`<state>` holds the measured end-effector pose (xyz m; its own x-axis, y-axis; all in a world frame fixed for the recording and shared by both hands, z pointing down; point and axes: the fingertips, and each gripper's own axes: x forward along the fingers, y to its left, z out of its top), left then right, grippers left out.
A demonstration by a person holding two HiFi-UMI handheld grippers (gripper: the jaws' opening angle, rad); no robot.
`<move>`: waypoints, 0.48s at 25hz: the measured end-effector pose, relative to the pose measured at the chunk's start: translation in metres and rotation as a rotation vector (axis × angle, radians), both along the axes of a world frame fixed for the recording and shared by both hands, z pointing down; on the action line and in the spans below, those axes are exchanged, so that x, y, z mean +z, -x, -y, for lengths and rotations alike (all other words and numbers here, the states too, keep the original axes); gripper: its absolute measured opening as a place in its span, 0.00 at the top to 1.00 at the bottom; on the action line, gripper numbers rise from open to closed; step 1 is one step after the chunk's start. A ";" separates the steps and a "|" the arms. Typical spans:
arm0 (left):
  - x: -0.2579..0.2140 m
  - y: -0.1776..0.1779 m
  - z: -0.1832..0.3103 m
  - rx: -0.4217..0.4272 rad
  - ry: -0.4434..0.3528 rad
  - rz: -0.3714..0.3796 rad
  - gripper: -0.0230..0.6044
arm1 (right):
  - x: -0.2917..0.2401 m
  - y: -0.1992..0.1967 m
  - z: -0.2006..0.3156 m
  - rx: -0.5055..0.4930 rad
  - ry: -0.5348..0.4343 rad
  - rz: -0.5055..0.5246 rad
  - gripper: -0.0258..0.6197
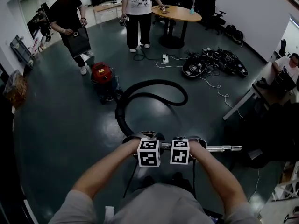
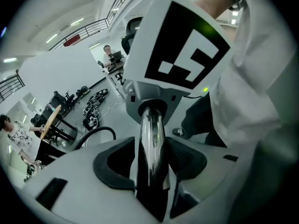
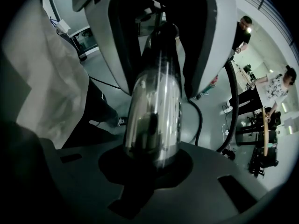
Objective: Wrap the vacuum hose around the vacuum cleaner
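A red vacuum cleaner (image 1: 102,74) stands on the dark floor ahead of me. Its black hose (image 1: 154,84) curls in a wide loop and comes back to my hands, where it joins a chrome wand (image 1: 222,148) lying level and pointing right. My left gripper (image 1: 142,136) straddles the wand (image 2: 152,139) near the hose end, its pads (image 2: 117,160) close beside the tube with no clear squeeze on it. My right gripper (image 1: 192,140) sits just to the right, shut on the wand (image 3: 154,111). Both point steeply down. A stretch of hose (image 3: 232,97) shows beyond.
Two people (image 1: 70,22) (image 1: 139,8) stand behind the vacuum cleaner. At the back is a round wooden table (image 1: 176,13). A heap of cables and gear (image 1: 210,62) and a power strip (image 1: 165,58) lie right of centre. A desk with a seated person (image 1: 286,66) is far right.
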<state>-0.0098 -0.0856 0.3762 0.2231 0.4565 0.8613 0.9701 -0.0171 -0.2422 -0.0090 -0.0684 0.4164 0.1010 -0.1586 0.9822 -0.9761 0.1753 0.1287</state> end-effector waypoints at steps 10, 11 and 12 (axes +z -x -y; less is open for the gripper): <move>0.026 -0.027 0.005 -0.051 -0.049 0.040 0.71 | 0.007 -0.024 -0.001 -0.061 0.033 0.077 0.86; 0.027 -0.029 0.005 -0.056 -0.052 0.048 0.71 | 0.008 -0.026 -0.001 -0.069 0.025 0.096 0.86; 0.027 -0.033 0.005 -0.062 -0.054 0.052 0.71 | 0.009 -0.028 -0.001 -0.076 0.017 0.115 0.86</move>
